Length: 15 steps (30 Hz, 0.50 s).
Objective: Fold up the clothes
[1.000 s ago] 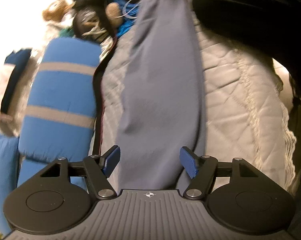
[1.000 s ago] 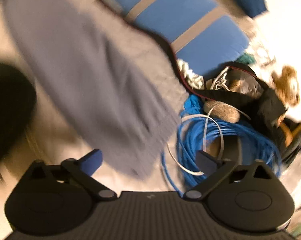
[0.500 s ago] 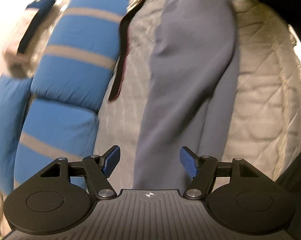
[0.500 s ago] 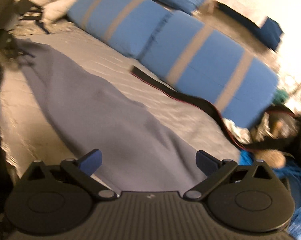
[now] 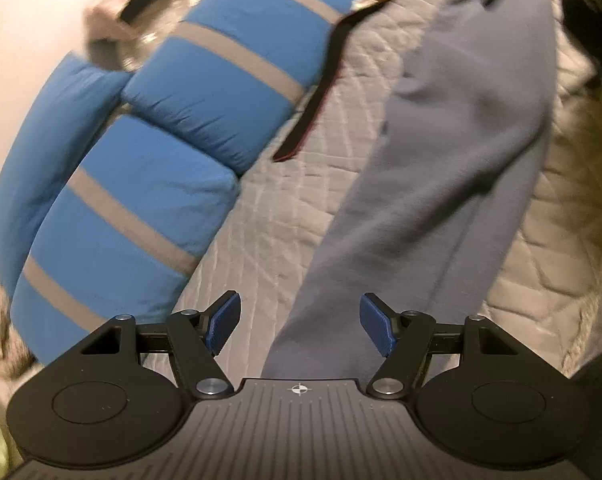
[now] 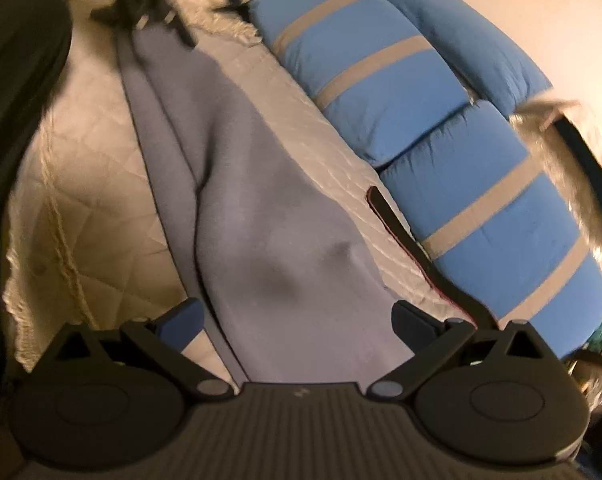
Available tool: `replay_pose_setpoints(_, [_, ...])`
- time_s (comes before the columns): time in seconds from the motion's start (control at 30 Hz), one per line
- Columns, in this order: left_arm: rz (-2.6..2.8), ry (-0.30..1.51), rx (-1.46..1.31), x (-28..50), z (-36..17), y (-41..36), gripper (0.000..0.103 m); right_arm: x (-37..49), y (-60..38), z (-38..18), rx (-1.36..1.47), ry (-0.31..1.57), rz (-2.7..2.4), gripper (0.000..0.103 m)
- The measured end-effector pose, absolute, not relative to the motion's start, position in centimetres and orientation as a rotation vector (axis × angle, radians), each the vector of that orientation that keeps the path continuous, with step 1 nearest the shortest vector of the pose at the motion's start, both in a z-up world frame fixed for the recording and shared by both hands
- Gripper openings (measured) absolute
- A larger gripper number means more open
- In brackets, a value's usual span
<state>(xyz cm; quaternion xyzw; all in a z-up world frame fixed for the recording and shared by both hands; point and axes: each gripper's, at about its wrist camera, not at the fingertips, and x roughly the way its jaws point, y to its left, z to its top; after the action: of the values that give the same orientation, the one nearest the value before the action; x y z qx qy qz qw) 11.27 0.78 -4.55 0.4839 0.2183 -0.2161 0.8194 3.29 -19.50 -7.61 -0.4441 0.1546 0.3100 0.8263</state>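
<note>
Two wide, empty grippers, left gripper [image 5: 300, 329] and right gripper [image 6: 296, 325], hover over the grey garment [image 6: 269, 216], stretched six to twelve o'clock on the quilted bed [image 5: 261, 216]. Pinch opposite ends squarely, lift evenly.

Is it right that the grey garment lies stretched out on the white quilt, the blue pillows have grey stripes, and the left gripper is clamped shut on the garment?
Not quite. The left gripper is open, its blue pads apart and gripping nothing, as the left wrist view shows. The rest holds: the grey garment lies stretched out on the white quilt, and the blue pillows have grey stripes.
</note>
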Motion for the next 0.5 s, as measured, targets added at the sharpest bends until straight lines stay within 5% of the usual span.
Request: replay_pose_setpoints(0.5, [-0.468, 0.478, 0.990, 10.5, -5.1, 0.7, 0.065, 4.7, -15.2, -11.5, -1.131, 0.134, 0.472, 0.103])
